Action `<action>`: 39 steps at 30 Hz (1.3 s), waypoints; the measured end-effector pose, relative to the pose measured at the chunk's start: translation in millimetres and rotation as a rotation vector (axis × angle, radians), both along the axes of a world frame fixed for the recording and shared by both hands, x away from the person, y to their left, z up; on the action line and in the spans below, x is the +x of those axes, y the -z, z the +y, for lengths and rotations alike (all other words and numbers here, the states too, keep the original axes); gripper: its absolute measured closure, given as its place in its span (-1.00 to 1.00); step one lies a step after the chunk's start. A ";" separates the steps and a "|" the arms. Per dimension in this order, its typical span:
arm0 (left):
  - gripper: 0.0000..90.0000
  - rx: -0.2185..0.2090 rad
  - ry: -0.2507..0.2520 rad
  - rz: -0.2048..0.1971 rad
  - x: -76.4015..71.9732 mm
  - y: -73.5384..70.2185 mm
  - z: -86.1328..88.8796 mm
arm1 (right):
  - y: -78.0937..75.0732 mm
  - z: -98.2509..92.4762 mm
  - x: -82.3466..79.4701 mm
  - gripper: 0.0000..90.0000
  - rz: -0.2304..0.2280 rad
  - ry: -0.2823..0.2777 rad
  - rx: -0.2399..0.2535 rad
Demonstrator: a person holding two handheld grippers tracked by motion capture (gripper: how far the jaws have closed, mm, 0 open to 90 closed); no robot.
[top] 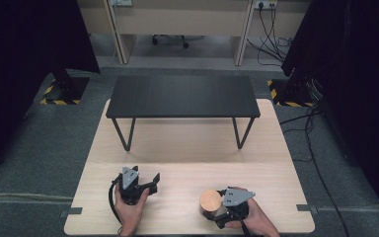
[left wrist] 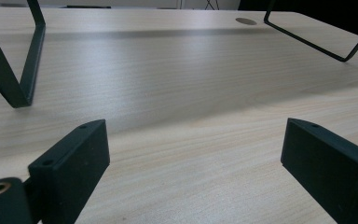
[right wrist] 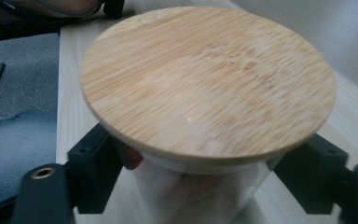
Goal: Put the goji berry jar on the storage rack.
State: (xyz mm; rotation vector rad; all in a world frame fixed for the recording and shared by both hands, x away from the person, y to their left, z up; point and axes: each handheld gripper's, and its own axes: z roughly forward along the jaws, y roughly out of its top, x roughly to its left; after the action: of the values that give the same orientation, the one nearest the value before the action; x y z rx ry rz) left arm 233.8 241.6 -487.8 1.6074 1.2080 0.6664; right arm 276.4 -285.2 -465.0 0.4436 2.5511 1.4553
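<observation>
We see the tabletop [top: 187, 148] carrying a black stand [top: 182, 96]; our right tongs [top: 216, 210] clamp the lidded glass jar [right wrist: 200, 186] near the front edge, left tongs [left wrist: 191, 163] gaping, empty. Smooth glass could slip if lifted.

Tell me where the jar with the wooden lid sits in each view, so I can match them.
High view: the jar stands near the table's front edge, right of centre, in the right claw.
Left gripper view: the jar is not in it.
Right gripper view: it sits centre frame, wooden lid on top, both jaws on its clear wall.
Shared landmark: the light wooden table.
</observation>
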 end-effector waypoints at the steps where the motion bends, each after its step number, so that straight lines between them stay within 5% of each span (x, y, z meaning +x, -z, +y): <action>1: -0.84 0.000 0.000 0.000 0.0 -0.1 0.2 | 0.2 0.2 -1.1 -0.43 -0.004 0.004 0.000; 10: -0.84 0.008 0.000 -0.002 -0.1 -0.3 -1.4 | 0.6 0.3 -4.4 -0.43 -0.003 0.020 0.005; 14: -0.84 0.006 0.001 -0.002 -0.1 -0.2 -1.0 | -0.7 2.0 -13.7 -0.43 0.013 0.076 0.016; 30: -0.84 0.004 0.002 -0.002 -0.1 -0.1 -0.7 | -26.9 53.1 -76.9 -0.43 -0.065 0.543 0.053; 39: -0.84 0.004 0.001 -0.002 -0.2 0.0 -0.6 | -43.3 66.5 -85.3 -0.43 -0.085 0.666 0.070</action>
State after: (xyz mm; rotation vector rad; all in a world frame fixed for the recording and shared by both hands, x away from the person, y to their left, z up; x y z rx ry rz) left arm 233.6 241.0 -487.7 1.6105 1.2044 0.6701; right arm 191.1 -218.7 -421.6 1.0844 1.9898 1.2610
